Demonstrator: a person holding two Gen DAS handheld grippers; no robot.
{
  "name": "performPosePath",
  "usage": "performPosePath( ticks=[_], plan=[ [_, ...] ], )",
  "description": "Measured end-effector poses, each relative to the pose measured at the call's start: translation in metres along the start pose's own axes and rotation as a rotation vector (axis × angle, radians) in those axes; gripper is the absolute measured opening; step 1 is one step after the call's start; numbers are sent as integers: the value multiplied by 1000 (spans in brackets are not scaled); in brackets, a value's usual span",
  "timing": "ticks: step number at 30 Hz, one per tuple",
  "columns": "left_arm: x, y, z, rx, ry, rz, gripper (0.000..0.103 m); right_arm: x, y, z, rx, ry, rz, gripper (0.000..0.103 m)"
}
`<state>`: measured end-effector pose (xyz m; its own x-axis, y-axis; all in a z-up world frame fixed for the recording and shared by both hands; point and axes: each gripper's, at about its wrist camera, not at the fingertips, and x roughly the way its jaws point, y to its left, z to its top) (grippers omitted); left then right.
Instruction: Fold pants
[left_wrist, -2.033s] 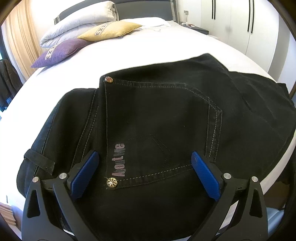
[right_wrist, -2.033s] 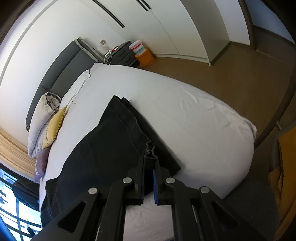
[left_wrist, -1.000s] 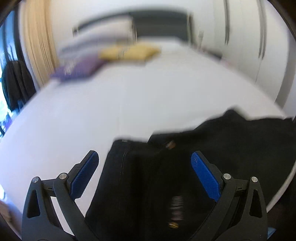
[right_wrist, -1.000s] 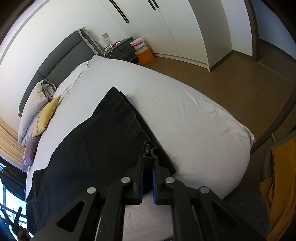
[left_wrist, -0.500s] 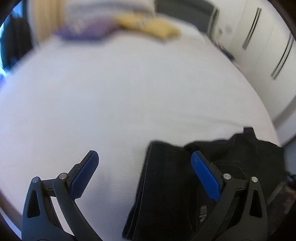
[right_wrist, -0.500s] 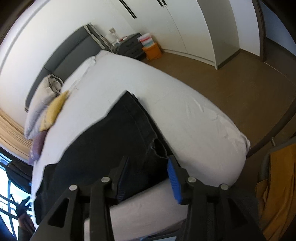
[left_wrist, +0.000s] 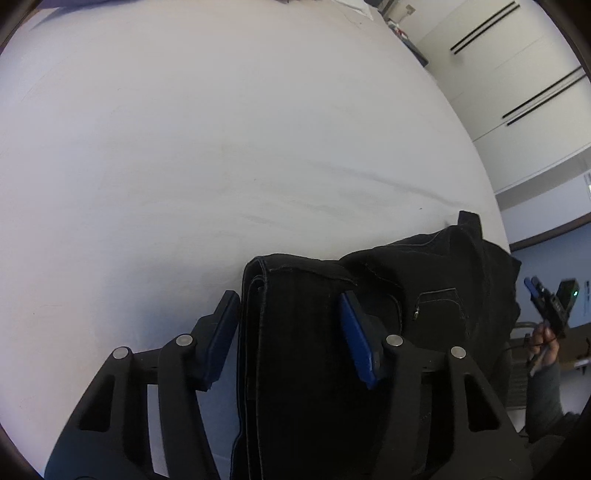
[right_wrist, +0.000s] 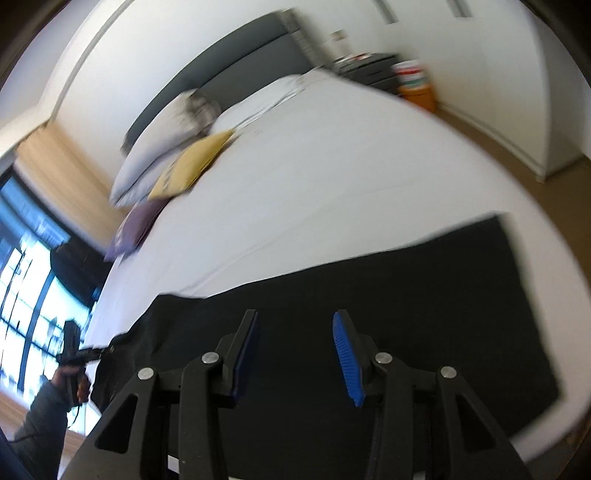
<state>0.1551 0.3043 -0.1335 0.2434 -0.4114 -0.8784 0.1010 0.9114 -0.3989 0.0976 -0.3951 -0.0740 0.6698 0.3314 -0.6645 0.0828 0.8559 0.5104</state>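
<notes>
Black pants (left_wrist: 406, 295) lie on a white bed (left_wrist: 221, 147) near its front edge. In the left wrist view my left gripper (left_wrist: 290, 317) stands open astride the folded waistband edge (left_wrist: 291, 332), blue pads on either side, without clamping it. In the right wrist view the pants (right_wrist: 406, 295) spread flat as a long black panel. My right gripper (right_wrist: 295, 332) hovers open and empty over them. The right gripper also shows small at the far right of the left wrist view (left_wrist: 535, 290), held in a hand.
Pillows, white (right_wrist: 166, 125), yellow (right_wrist: 192, 166) and purple (right_wrist: 136, 225), lie by the dark headboard (right_wrist: 240, 62). A nightstand (right_wrist: 373, 70) and orange box (right_wrist: 417, 94) stand beside white wardrobes (right_wrist: 517, 74). A window (right_wrist: 22, 277) is on the left.
My right gripper let go of the pant hem, opened and swung over the middle of the pants. My left gripper swept to the waistband edge and its jaws narrowed around it.
</notes>
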Motion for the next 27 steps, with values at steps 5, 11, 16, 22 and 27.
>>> performPosePath(
  ticks=[5,11,16,22,27],
  plan=[
    [-4,-2,-4,-8,-19,1,32,59,60,2,-160,97,73,44],
    [-17,-1,-24,-91,-166,6,19,119,86,-28,-247,236,-27,44],
    [-32,24,-64,-320,-362,-29,15,112,65,-43,-208,175,-36,13],
    [-36,22,-81,-361,-484,110,15,111,32,-42,-93,169,30,0],
    [-24,13,-75,-401,-459,76,27,105,37,-47,-166,130,5,0]
  ],
)
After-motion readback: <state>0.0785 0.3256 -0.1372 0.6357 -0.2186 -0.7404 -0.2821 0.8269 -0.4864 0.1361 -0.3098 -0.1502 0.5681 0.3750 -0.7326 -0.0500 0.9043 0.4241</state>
